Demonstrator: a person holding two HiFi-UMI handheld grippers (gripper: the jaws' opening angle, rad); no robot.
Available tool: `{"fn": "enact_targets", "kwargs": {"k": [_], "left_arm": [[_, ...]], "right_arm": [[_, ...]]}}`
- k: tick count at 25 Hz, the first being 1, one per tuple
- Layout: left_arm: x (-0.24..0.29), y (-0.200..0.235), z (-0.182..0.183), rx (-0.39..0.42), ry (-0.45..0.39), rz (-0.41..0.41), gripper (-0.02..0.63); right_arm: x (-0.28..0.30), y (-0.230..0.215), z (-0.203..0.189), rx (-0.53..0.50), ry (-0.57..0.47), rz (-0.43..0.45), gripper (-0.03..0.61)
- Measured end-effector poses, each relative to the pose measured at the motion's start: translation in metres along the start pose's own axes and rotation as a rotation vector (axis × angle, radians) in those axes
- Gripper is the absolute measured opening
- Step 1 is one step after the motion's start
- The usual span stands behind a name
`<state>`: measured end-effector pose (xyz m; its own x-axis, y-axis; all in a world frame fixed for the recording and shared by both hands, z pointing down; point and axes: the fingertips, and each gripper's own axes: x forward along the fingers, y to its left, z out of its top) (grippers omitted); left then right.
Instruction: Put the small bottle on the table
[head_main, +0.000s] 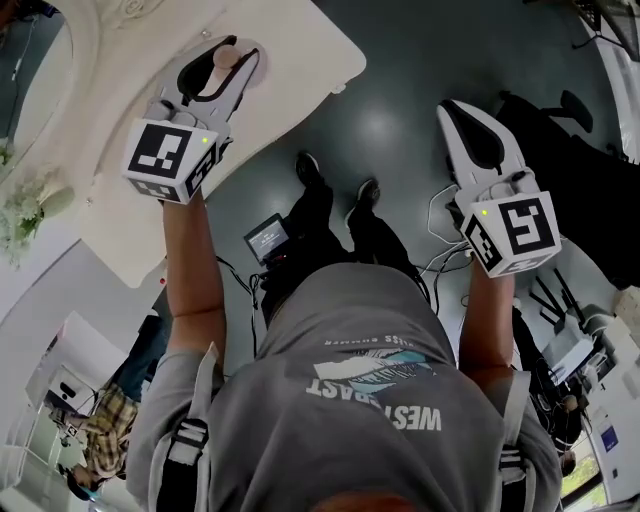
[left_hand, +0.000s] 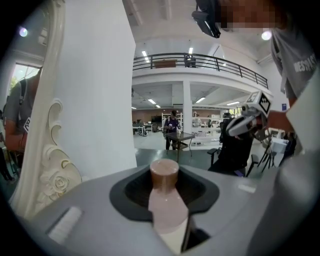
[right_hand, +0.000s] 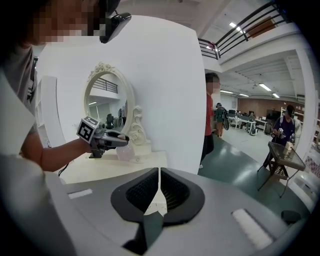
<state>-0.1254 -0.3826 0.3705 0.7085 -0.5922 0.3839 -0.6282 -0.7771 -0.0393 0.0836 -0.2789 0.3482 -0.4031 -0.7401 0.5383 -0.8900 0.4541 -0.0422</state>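
Observation:
My left gripper (head_main: 226, 52) is shut on the small bottle (head_main: 229, 63), pale pink with a brown cap, held over the cream table (head_main: 300, 50). In the left gripper view the bottle (left_hand: 167, 202) stands upright between the jaws, its cap (left_hand: 164, 171) sticking out past them. The right gripper view shows that bottle (right_hand: 124, 151) hanging just above the table (right_hand: 100, 170) beside the oval mirror (right_hand: 106, 100); I cannot tell whether it touches the top. My right gripper (head_main: 456, 110) is shut and empty, out over the dark floor to the right of the table.
The mirror's ornate cream frame (left_hand: 52, 175) rises at the table's back by a white wall panel (left_hand: 95, 90). White flowers (head_main: 25, 205) sit at the left. Cables and a small screen (head_main: 266, 238) lie on the floor. A person in red (right_hand: 212, 120) stands beyond the panel.

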Motion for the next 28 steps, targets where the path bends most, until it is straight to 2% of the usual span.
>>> {"fn": "enact_targets", "kwargs": {"k": [8, 22, 28], "left_arm": [[0.029, 0.026, -0.039, -0.051, 0.033, 0.021, 0.126], [0.054, 0.063, -0.108, -0.118, 0.086, 0.033, 0.126], [0.074, 0.077, -0.13, -0.146, 0.101, 0.038, 0.126]], "right_arm": [[0.02, -0.005, -0.026, 0.012, 0.074, 0.013, 0.017], [0.05, 0.017, -0.061, 0.027, 0.158, 0.036, 0.018], [0.065, 0.011, -0.074, 0.042, 0.189, 0.033, 0.018]]}}
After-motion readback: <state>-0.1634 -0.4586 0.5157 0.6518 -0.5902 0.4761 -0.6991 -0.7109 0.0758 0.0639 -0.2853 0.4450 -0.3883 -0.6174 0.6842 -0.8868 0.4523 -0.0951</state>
